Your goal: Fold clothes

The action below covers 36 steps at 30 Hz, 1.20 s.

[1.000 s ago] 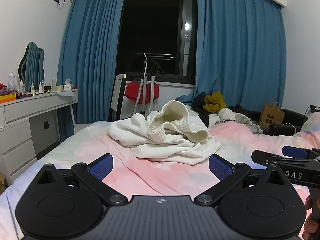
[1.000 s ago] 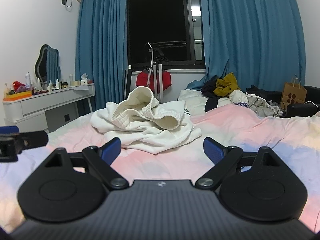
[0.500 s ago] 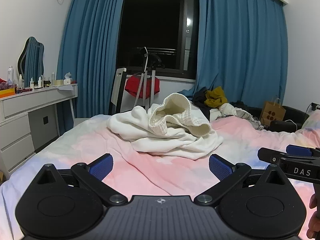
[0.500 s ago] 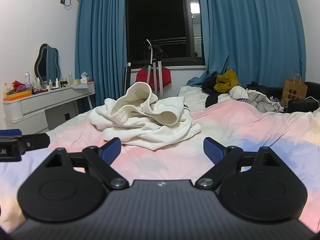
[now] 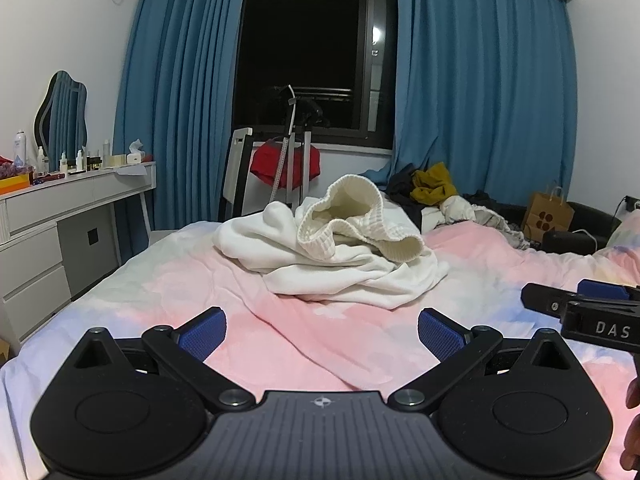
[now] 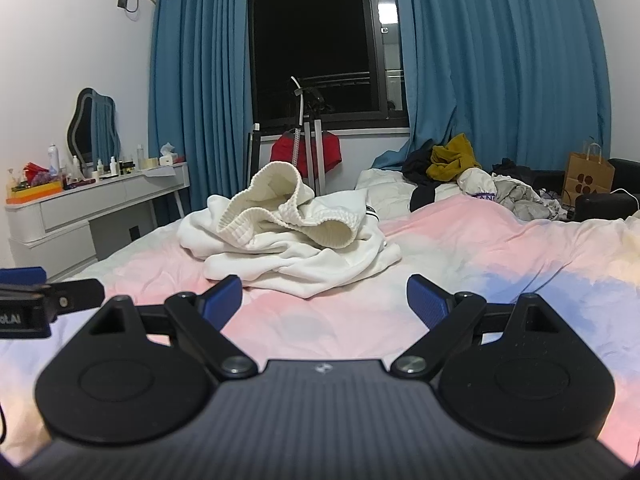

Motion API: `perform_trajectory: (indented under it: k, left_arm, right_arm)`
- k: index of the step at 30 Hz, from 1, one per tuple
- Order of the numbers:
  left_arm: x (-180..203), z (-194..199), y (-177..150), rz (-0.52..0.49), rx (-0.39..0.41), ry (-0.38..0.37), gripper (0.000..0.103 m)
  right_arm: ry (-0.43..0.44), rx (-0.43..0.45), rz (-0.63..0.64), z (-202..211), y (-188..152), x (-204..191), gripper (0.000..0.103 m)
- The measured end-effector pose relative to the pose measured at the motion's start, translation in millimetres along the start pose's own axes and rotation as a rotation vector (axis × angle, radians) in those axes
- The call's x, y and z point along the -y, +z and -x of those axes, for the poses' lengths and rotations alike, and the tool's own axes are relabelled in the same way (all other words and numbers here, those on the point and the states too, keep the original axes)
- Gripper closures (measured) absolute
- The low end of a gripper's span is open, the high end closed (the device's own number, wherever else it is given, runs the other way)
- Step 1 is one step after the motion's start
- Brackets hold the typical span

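Observation:
A crumpled white sweatshirt [image 5: 340, 252] [image 6: 296, 240] with a ribbed cream hem lies in a heap in the middle of the pink and blue bedspread [image 5: 200, 280] [image 6: 480, 248]. My left gripper [image 5: 322, 330] hovers open over the near part of the bed, short of the heap, nothing between its blue pads. My right gripper [image 6: 324, 300] is open too, just short of the garment's near edge. The right gripper [image 5: 580, 312] shows at the right edge of the left wrist view, and the left gripper [image 6: 40, 300] at the left edge of the right wrist view.
A white dressing table [image 5: 60, 216] with bottles and a mirror stands left of the bed. A pile of dark, mustard and grey clothes [image 6: 460, 168] lies at the far right of the bed, beside a brown paper bag [image 6: 588, 178]. A rack with a red cloth [image 5: 286, 162] stands under the window.
Both grippers have moved a little forward toward the white sweatshirt, which now looks larger and closer. Both stay open. The garment itself has not moved.

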<state>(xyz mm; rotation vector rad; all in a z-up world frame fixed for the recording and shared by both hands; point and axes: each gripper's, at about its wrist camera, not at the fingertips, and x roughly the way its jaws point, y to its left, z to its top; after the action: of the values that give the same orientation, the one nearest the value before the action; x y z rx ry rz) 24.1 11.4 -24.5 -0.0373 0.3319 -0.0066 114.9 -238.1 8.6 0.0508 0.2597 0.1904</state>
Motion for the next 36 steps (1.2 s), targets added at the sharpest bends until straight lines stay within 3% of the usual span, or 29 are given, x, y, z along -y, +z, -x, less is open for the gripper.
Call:
perform_trajectory:
  k: [29,36]
  left_arm:
    - [-5,-19,-4,0.021,-0.072,0.043,0.000]
    - [1,-63,7,-0.079,-0.118,0.161,0.001]
  right_arm:
    - [-0.013,-0.047,-0.031,-5,-3,3,0.012]
    - [-0.045,-0.049,-0.029,-6,-6,4,0.012]
